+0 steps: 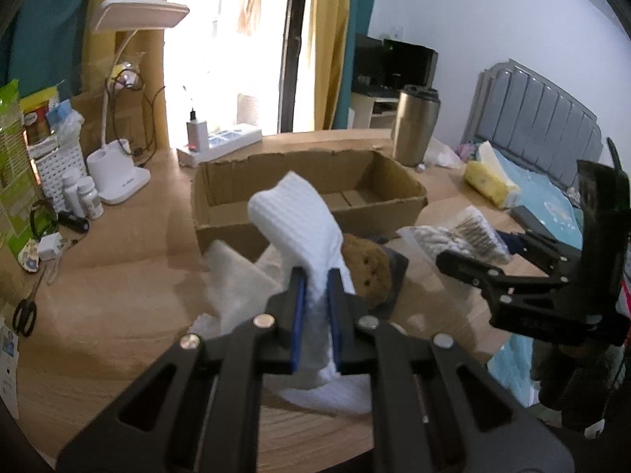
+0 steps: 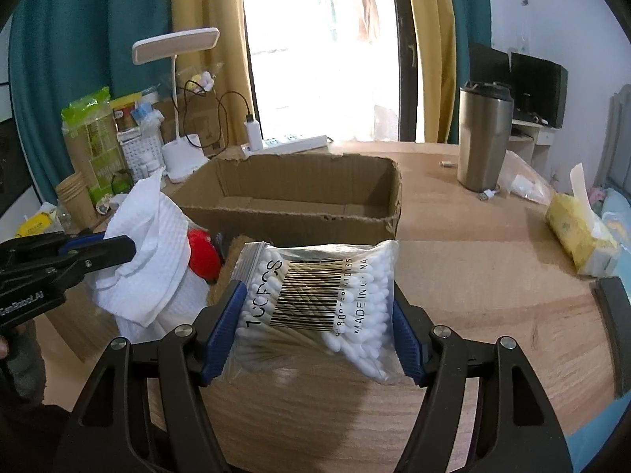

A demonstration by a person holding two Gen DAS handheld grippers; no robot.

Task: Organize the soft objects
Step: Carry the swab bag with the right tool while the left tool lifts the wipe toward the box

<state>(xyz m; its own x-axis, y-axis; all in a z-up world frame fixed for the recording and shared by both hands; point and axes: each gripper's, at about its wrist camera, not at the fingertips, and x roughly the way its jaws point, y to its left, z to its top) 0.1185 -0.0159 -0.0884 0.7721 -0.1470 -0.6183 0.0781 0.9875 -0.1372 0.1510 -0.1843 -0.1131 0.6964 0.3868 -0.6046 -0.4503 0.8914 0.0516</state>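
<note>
Between our two tools, both soft things are gripped above the table (image 2: 473,276).

Our left tool (image 1: 314,287) is pinched nearly closed on a white waffle cloth (image 1: 299,216), which flops over its tips; our right tool (image 2: 315,315) stands about half open, pads pressed on a bag of cotton swabs (image 2: 315,295). Just beyond them sits an open cardboard box (image 2: 299,220), with a brown plush toy (image 1: 366,268) beside the cloth.
</note>
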